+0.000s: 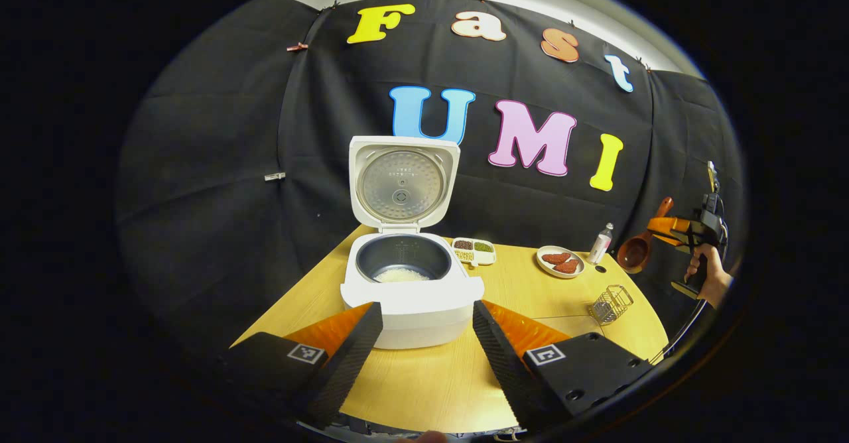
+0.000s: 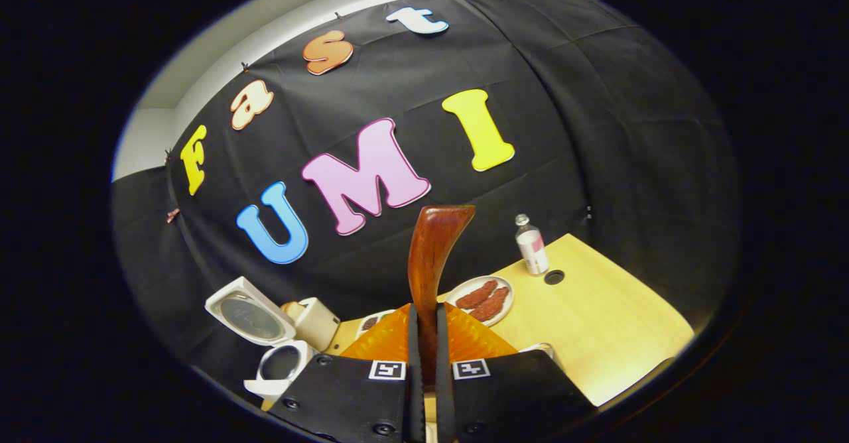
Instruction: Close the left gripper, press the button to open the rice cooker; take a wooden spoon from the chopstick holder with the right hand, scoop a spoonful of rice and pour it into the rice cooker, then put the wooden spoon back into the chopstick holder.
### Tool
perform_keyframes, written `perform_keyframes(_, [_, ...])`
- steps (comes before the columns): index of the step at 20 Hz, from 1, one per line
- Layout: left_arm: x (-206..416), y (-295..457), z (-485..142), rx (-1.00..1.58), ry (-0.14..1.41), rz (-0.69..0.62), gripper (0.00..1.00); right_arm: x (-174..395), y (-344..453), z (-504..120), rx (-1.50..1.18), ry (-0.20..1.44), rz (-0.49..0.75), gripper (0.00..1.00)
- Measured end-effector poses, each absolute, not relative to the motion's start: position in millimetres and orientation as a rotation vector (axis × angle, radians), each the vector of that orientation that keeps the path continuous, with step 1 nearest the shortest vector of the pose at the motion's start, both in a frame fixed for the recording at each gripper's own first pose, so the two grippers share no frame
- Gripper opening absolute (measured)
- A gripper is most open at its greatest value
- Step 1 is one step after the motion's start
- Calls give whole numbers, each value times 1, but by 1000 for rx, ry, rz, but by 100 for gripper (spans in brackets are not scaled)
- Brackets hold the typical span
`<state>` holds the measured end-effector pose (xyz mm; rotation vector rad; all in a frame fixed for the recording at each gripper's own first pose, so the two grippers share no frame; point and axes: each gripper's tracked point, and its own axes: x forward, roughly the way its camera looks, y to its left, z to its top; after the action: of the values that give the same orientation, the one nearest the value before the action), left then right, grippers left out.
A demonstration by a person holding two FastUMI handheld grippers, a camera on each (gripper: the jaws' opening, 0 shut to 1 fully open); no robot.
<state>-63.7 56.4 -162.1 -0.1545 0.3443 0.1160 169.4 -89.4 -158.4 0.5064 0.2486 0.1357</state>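
**Right gripper** (image 2: 424,337): you are clamping the wooden spoon (image 2: 432,257) by its handle, both fingers pressing on it, the handle end rising straight ahead of the fingers. In the left gripper view the spoon's bowl (image 1: 635,252) is hanging below that gripper, off the table's far right edge. Whether any rice is riding in the bowl cannot be told.

**Risk, grip:** you are holding a smooth, curved handle between two narrow fingers. It is likely to swivel if you are tilting fast, and the bowl could swing round.

**Left gripper** (image 1: 424,323): you are holding it released, fingers spread wide, with the rice cooker (image 1: 412,297) just ahead between them.

**Risk, crowding:** that gripper is sitting close to the cooker's front. Nudging forward could shove the cooker or jolt the raised lid (image 1: 403,188) down.

**Chopstick holder** (image 1: 611,304): a small wire basket, standing near the table's right edge, below and short of the spoon.

**Risk, return:** it looks light and open-sided. Lowering the spoon off-centre could tip it or push it off the table (image 1: 438,383).

**Pot:** rice is already lying in the bottom, lid standing upright.

**Farther on:** a plate (image 2: 481,300) and a bottle (image 2: 531,244) are sitting ahead and right of the spoon; a divided dish (image 1: 473,249) is standing just beside the cooker.

**Risk, sweep:** swinging low across them could knock the bottle over.
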Motion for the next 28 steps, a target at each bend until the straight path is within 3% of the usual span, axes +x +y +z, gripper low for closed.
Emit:
perform_keyframes(12, [-53,6,-165,-144,384,129,94,193,-133,-293,429,410,100,11])
perform_keyframes(24, [-64,18,-158,-114,386,159,95,191,-128,-326,443,465,77,17])
perform_keyframes(26, [-64,18,-157,-108,386,152,94,186,-128,-321,459,469,72,19])
perform_keyframes(27, [-63,19,-156,-105,384,147,94,185,-130,-320,469,471,63,30])
perform_keyframes(28, [-62,19,-155,-103,381,144,94,185,-131,-319,478,474,54,28])
